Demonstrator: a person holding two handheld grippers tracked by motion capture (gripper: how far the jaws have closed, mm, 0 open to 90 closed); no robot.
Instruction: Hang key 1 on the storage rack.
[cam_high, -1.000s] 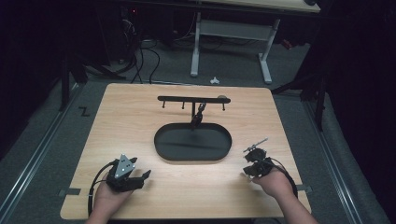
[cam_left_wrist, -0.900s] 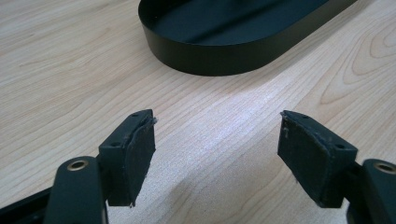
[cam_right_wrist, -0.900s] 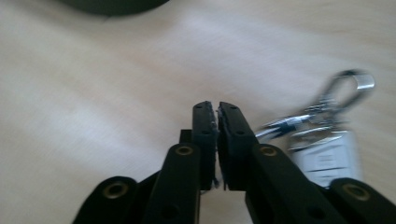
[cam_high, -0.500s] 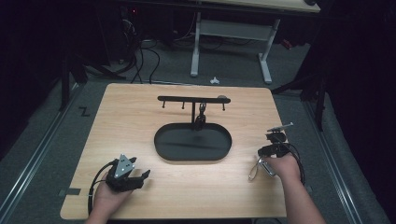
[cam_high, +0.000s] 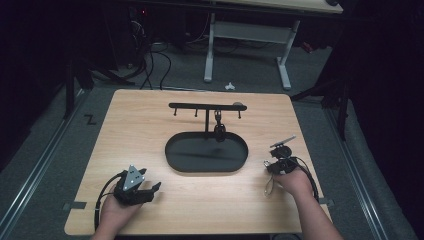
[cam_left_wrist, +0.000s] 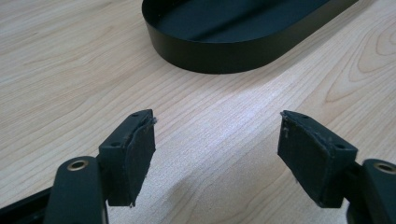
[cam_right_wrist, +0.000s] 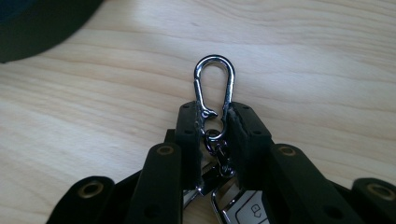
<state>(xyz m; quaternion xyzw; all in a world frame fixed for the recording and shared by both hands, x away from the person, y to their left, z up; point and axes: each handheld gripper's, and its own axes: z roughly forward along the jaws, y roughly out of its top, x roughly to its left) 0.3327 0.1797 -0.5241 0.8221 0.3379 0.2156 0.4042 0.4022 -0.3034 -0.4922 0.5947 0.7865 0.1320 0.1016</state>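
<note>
From the high view, the pale wooden surface (cam_high: 150, 130) carries a black oval metal tray (cam_high: 206, 152) at its middle, and behind it a black T-shaped hook rack (cam_high: 207, 107) with one dark keyring already hanging from a peg, likely the place where keys are meant to go. The left tool (cam_high: 150, 189) rests low near the front edge, well apart from the tray, seemingly parked while the other hand works. The right tool (cam_high: 272, 164) sits just right of the tray, with a thin loop trailing beneath it.

In the left gripper view, the left tool's jaws stand wide apart over bare wood, nothing between them, the tray's wall ahead.

In the right gripper view, the right tool's jaws have just been closing and now clamp the base of a shiny silver carabiner clip (cam_right_wrist: 214, 84). Its loop pokes forward beyond the pads, probably so it can be slipped over a peg. A short chain (cam_right_wrist: 219, 151) and a grey car key fob (cam_right_wrist: 245, 212) lie beneath the jaws, close above the surface.
</note>
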